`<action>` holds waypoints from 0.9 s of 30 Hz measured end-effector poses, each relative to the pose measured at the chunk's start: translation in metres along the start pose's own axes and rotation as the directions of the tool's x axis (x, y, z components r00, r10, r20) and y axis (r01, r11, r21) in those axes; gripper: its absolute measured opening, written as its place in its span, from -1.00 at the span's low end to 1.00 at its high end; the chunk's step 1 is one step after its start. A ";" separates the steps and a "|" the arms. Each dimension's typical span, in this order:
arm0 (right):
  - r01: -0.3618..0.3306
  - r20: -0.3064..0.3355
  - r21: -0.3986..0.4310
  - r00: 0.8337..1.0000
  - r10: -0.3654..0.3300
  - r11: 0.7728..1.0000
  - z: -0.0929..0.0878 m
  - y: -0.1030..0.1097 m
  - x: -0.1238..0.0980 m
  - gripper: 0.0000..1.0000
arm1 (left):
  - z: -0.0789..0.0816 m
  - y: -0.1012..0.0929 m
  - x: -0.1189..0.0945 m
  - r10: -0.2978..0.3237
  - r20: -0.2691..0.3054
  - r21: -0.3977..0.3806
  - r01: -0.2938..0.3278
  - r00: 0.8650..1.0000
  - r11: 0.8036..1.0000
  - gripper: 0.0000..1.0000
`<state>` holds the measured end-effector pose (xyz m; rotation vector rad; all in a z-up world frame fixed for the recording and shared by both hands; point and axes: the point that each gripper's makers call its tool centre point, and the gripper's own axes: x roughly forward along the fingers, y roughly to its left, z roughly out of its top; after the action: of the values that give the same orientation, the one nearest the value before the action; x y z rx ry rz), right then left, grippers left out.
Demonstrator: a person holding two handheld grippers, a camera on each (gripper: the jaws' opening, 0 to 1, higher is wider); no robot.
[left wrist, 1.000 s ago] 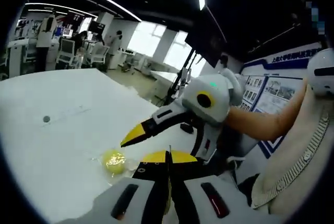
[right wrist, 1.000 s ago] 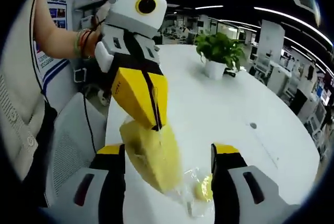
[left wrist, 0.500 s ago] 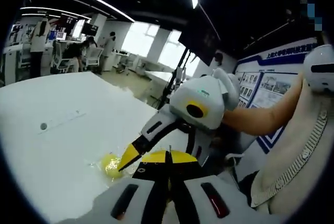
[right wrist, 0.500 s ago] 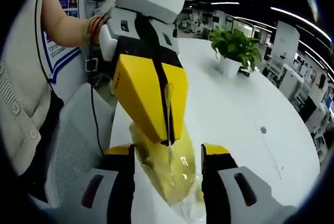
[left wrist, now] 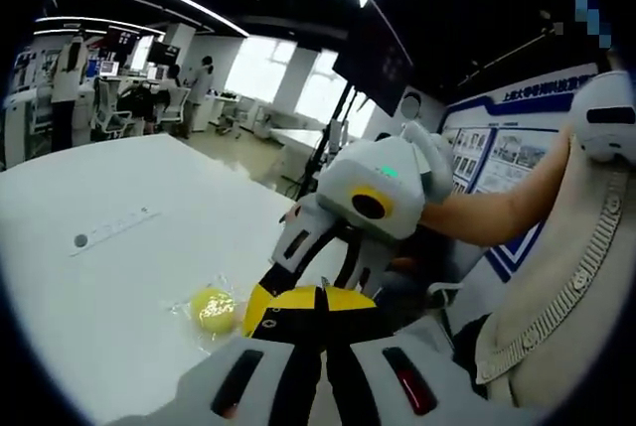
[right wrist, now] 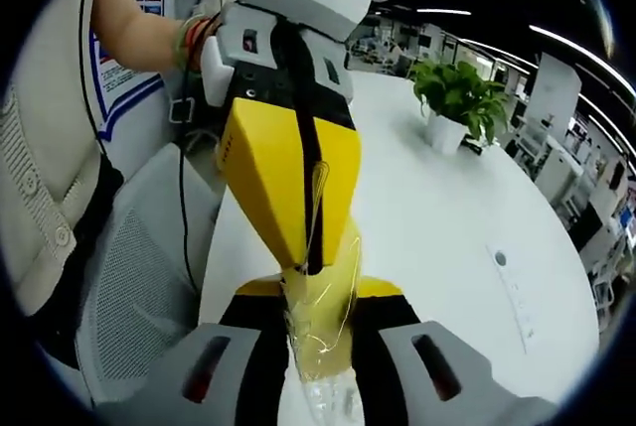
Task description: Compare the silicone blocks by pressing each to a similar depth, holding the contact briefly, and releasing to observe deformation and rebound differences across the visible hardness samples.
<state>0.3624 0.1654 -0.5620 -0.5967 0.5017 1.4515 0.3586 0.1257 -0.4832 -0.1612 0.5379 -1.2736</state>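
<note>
Both grippers pinch one bagged silicone block, the left gripper clamping from twelve o'clock above the right gripper.

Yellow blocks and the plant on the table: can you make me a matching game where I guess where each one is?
Things:
1. round yellow block
2. wrapped yellow block
3. potted plant

Places:
A. standing far off on the white table
B. lying by itself on the table, with no gripper touching it
C. pinched between the left gripper and the right gripper

Pairs: 1-B, 2-C, 3-A
</note>
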 end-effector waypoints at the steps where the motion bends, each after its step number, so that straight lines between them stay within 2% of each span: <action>1: -0.002 -0.001 -0.008 1.000 0.002 1.000 0.000 0.001 0.000 -0.69 | 0.000 -0.001 0.000 0.000 0.003 0.001 0.000 1.000 1.000 -1.00; 8: -0.038 -0.011 0.018 0.999 0.038 0.999 0.000 0.010 -0.002 -0.84 | 0.001 -0.005 0.000 -0.016 0.008 0.011 0.016 1.000 1.000 -1.00; 16: -0.050 -0.021 0.019 0.998 0.051 0.999 -0.001 0.017 -0.006 -0.90 | 0.000 -0.010 0.003 -0.032 0.007 0.018 0.032 0.999 0.999 -1.00; 18: -0.077 -0.027 0.035 0.997 0.078 0.996 -0.002 0.022 -0.007 -0.91 | 0.000 -0.012 0.003 -0.039 0.004 0.017 0.039 0.999 0.999 -1.00; 19: -0.059 -0.028 0.025 0.998 0.059 0.998 -0.002 0.020 -0.007 -0.91 | 0.000 -0.012 0.004 -0.040 0.004 0.021 0.040 0.999 0.999 -1.00; 27: -0.060 -0.039 0.036 0.997 0.061 0.998 -0.004 0.023 -0.007 -0.89 | -0.002 -0.013 0.004 -0.045 -0.001 0.012 0.045 0.999 0.999 -1.00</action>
<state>0.3395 0.1582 -0.5622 -0.5881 0.5798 1.4872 0.3473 0.1186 -0.4814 -0.1632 0.5298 -1.3207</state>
